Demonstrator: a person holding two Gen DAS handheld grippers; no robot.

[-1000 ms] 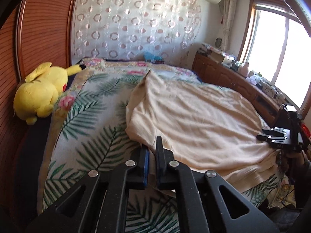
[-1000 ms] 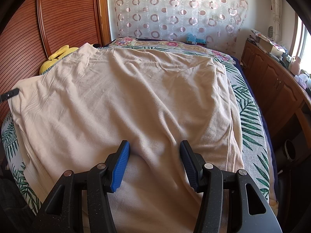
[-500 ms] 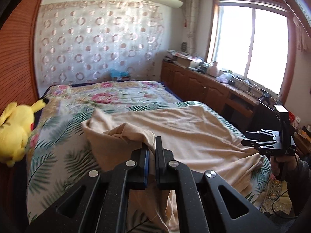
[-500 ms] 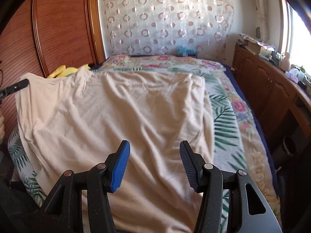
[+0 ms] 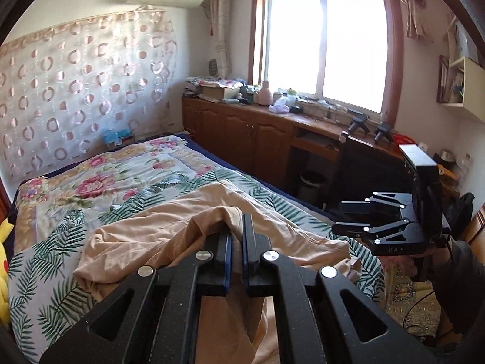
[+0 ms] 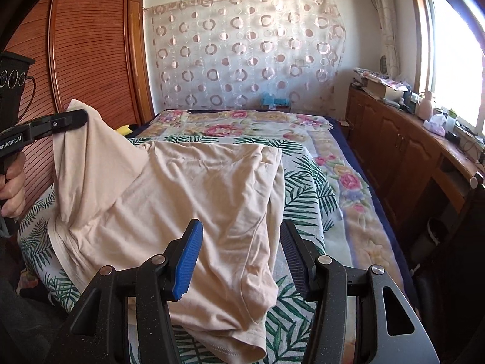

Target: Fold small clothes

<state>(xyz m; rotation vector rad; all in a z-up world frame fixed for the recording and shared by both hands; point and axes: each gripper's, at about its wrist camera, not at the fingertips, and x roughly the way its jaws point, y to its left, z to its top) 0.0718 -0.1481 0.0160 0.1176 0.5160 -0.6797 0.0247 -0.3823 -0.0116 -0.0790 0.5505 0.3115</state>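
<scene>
A beige T-shirt (image 6: 197, 188) lies on the bed, its left corner lifted off the cover. My left gripper (image 5: 237, 230) is shut on that corner, and the cloth bunches over its fingertips. From the right wrist view the left gripper (image 6: 80, 118) holds the corner high at the left, a hand on its handle. My right gripper (image 6: 241, 224) hovers open over the shirt's near right part, nothing pinched between its blue pads (image 6: 188, 257). It also shows from the side, at the right, in the left wrist view as right gripper (image 5: 338, 217).
The bed (image 6: 342, 182) has a palm-leaf and floral cover. A yellow plush toy (image 6: 125, 129) lies by the slatted wardrobe (image 6: 91, 45) on the left. Wooden cabinets (image 5: 257, 139) with clutter run along the right under the window. A waste bin (image 5: 312, 182) stands beside them.
My left gripper has risen and swung across with the shirt corner, lifting it off the bed. The right gripper has drawn back and up, still open.
</scene>
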